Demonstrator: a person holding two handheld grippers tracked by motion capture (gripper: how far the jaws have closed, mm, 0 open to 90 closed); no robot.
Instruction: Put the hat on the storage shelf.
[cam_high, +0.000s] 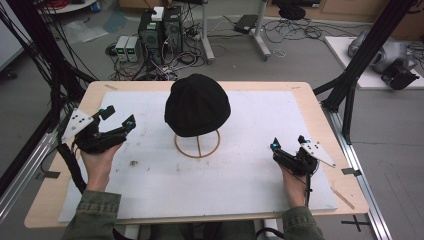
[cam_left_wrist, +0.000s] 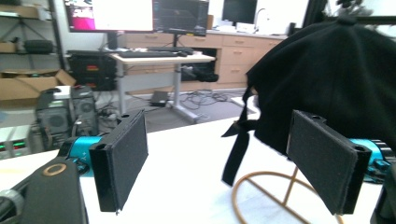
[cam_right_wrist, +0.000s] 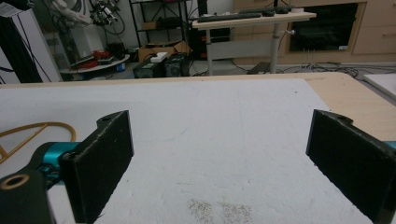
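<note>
A black cap rests on a wooden stand with a ring base at the middle of the table. In the left gripper view the cap hangs to the right, a strap dangling over the ring base. My left gripper is open, a little to the left of the cap, its jaws wide apart with nothing between them. My right gripper is open at the right, low over the white mat, its jaws empty. The ring base shows at the left edge there.
A white foam mat covers most of the wooden table. A small dark smudge marks the mat near the left hand. Black frame posts stand at both sides. Computers and cables lie on the floor beyond.
</note>
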